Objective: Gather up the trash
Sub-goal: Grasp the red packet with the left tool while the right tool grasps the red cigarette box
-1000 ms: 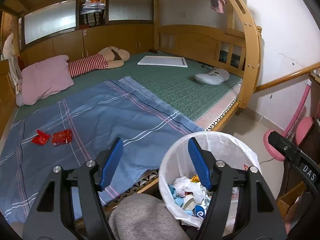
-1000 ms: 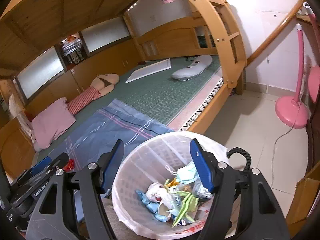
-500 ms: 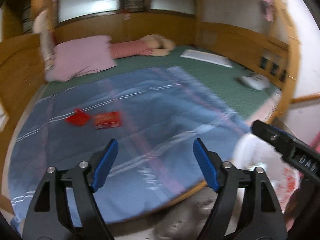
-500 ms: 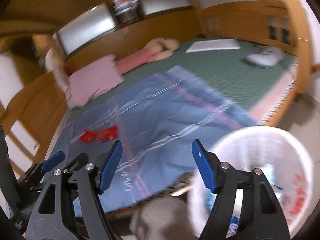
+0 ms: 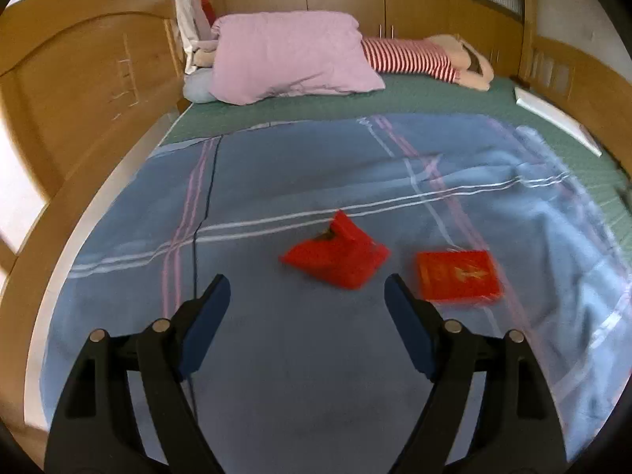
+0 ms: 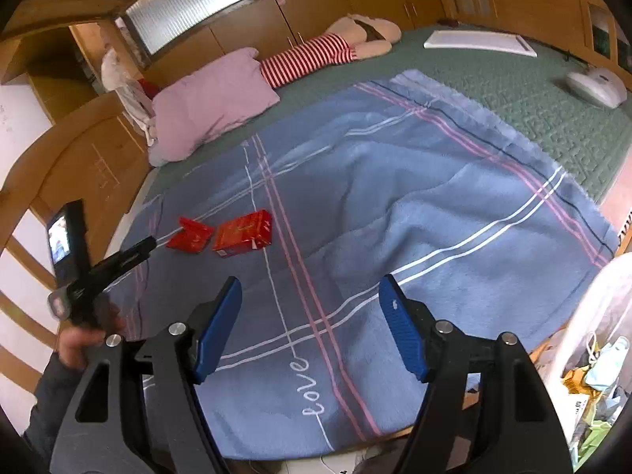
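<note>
Swung both tongs from white plastic-lined trash bin (image 6: 604, 355) to bed. Left gripper (image 5: 306, 304) wide, empty, near crumpled red wrapper (image 5: 335, 258); right gripper (image 6: 310, 308) wide, empty. Risk: pinching soft blue plaid blanket (image 5: 355, 375) with wrapper.

The left gripper (image 5: 306, 290) hangs over a blue blanket (image 5: 276, 181), jaws wide with nothing between. Just ahead lie a crumpled red wrapper (image 5: 335, 258) and, beside it, a red packet (image 5: 458, 275).
</note>
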`<action>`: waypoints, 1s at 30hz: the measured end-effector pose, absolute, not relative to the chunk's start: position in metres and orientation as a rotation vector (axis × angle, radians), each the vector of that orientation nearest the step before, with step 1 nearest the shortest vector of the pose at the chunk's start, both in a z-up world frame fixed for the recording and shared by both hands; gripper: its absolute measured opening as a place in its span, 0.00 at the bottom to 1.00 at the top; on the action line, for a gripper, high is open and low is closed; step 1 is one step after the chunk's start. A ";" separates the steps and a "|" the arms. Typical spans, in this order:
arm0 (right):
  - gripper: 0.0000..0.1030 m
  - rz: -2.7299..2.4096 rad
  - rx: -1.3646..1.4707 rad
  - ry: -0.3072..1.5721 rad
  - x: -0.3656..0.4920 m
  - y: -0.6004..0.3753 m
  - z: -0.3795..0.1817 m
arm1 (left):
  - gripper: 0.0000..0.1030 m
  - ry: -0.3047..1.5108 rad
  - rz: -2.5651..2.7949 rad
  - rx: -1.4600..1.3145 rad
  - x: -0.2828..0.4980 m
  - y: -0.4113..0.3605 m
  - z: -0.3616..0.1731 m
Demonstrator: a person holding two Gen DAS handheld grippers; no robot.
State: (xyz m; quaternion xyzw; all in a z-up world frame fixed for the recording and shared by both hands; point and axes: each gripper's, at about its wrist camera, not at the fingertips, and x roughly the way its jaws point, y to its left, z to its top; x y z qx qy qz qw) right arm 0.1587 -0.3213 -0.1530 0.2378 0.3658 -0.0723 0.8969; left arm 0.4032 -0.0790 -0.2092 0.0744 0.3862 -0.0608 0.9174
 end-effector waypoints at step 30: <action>0.69 0.067 0.345 0.907 0.334 -0.260 -0.195 | 0.50 0.767 -0.167 0.080 0.390 -0.036 -0.193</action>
